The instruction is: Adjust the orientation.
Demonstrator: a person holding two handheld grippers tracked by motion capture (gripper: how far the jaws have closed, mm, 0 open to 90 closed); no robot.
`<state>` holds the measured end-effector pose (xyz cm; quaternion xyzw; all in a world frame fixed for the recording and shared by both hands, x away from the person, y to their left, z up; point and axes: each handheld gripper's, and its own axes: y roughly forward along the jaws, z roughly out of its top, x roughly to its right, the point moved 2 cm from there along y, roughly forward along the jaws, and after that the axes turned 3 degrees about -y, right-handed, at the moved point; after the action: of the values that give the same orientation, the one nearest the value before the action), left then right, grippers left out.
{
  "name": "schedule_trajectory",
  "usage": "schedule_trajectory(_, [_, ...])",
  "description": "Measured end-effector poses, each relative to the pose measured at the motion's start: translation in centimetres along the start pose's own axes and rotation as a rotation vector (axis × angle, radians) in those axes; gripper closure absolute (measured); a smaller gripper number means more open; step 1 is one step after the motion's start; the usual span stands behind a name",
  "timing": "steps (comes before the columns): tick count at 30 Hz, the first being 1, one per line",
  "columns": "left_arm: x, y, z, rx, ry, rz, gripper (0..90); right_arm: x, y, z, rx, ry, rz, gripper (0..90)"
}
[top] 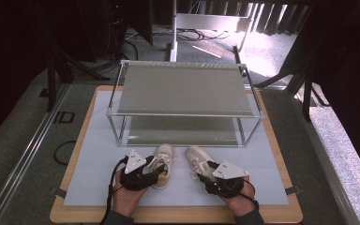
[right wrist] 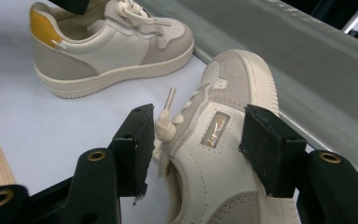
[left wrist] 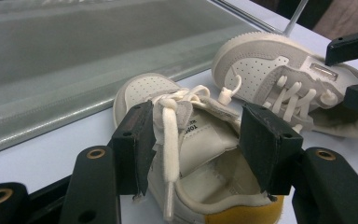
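Observation:
Two small cream sneakers lie side by side on the white mat (top: 98, 159), toes toward the shelf. The left shoe (top: 165, 157) (left wrist: 144, 88) has a yellow heel patch and loose laces. My left gripper (top: 153, 172) (left wrist: 198, 149) is open, its jaws straddling the shoe's tongue and opening; one pad (left wrist: 133, 149) touches a lace. The right shoe (top: 196, 157) (right wrist: 242, 74) lies between the jaws of my right gripper (top: 205, 174) (right wrist: 196, 149), which is also open. Its left pad (right wrist: 133, 149) is next to a lace knot. Each gripper view also shows the other shoe (left wrist: 256, 60) (right wrist: 116, 46).
A two-tier metal-frame shelf (top: 183, 114) with grey boards stands just beyond the shoes; its lower board (left wrist: 74, 70) is close to the toes. The mat lies on a wooden tabletop (top: 178, 216). Stands and cables are on the floor behind.

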<state>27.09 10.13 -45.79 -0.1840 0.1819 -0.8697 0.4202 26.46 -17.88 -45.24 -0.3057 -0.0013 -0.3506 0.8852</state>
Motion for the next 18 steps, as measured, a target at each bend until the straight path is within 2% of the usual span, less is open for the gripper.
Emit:
schedule_trajectory(13, [0.0,0.2,-0.1,-0.006,0.001,-0.006,44.7,1.5,0.1,0.1,-0.018,0.013,-0.031,43.8])
schedule_trajectory(18, [0.1,0.3,-0.1,-0.008,-0.001,-0.005,44.7,2.0,0.1,0.1,-0.029,0.004,-0.040,44.7])
